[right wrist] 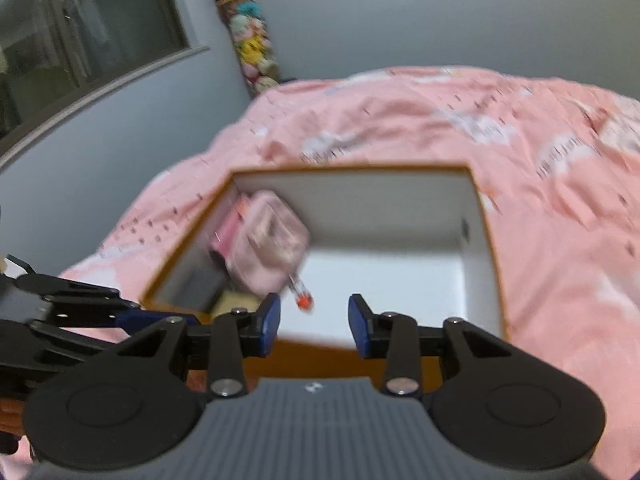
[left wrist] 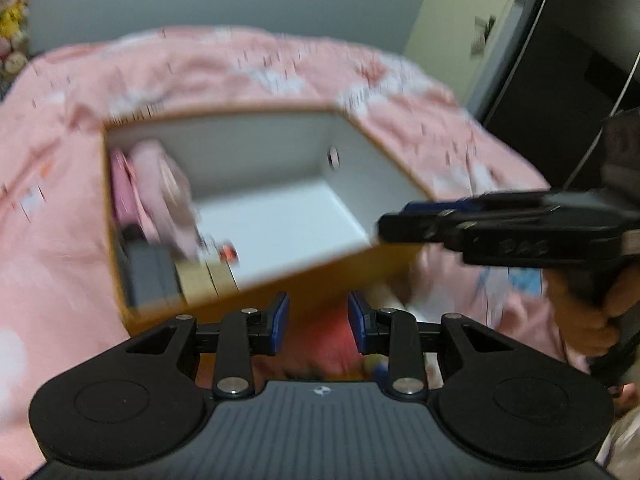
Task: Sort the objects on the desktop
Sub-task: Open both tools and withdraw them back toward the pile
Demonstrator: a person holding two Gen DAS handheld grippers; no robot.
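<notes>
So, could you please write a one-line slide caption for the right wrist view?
Right tool, open and empty, over a white-lined box on a pink quilt, with items piled in its left corner.

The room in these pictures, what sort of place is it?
Most likely a bedroom at home. A pink printed quilt covers what looks like a bed, a column of plush toys hangs in the corner, and a window is set in the grey wall. An open box sits on the quilt.

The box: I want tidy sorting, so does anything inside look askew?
Yes. In the box, the pink pouch leans tilted against the left wall over other items, and a pen sticks out slanted beneath it. The rest is bare.
</notes>
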